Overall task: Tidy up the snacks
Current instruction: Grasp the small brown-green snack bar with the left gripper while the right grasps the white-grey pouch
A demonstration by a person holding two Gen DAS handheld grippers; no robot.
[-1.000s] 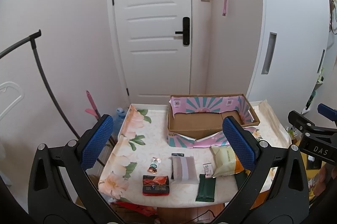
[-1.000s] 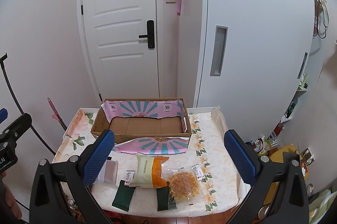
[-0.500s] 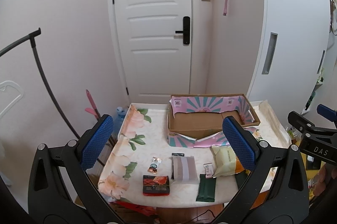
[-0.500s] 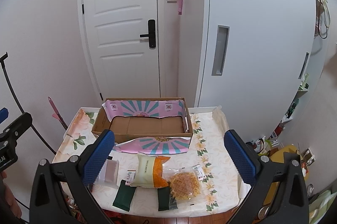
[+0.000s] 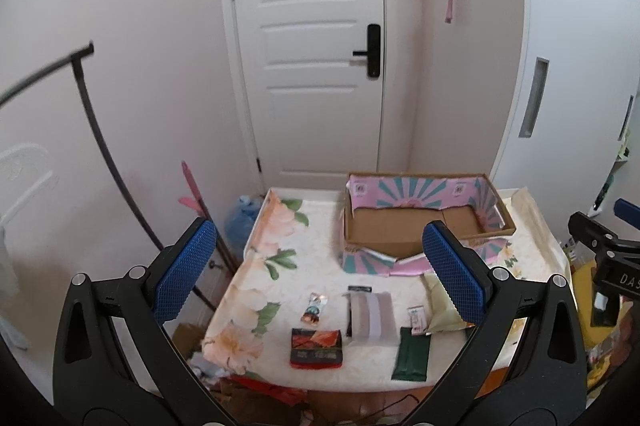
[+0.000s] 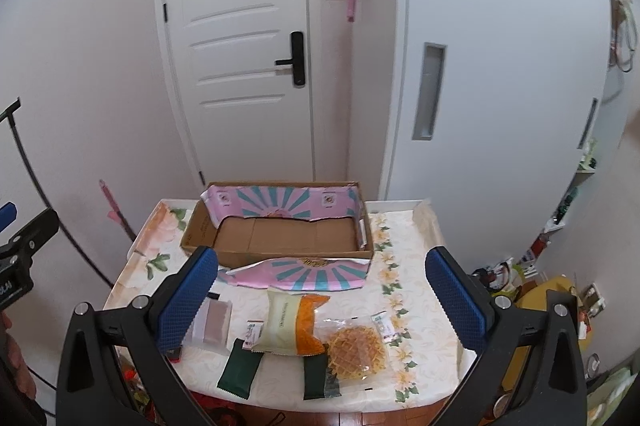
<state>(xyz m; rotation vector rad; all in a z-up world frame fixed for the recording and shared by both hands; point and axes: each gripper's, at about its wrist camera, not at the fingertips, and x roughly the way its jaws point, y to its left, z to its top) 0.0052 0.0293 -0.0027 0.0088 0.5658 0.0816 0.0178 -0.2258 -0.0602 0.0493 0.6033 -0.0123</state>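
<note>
My left hand-held gripper (image 5: 320, 278) hangs above the table (image 5: 316, 226), blue pads spread wide, nothing between them. My right hand-held gripper (image 6: 322, 296) is likewise spread and empty, high over the near edge.

The snacks lie in a loose row along the bottom of the floral tablecloth. In the left wrist view, lower centre: a red-and-black packet (image 5: 316, 348), a small colourful sachet (image 5: 316, 308) just above it, a grey-striped clear pouch (image 5: 370, 314) to its right, then a dark green bar (image 5: 412, 354).

In the right wrist view, lower centre: a cream-and-orange bag (image 6: 294, 322), touching a round waffle in clear wrap (image 6: 354, 350) on its right. A second dark green bar (image 6: 318, 372) pokes out beneath them. Small white sachets (image 6: 382, 322) lie beside the waffle.

The cardboard box (image 6: 280, 236), lined pink and teal, sits at the table's far side, centre frame, its front flap folded down. I see nothing inside it.
</note>
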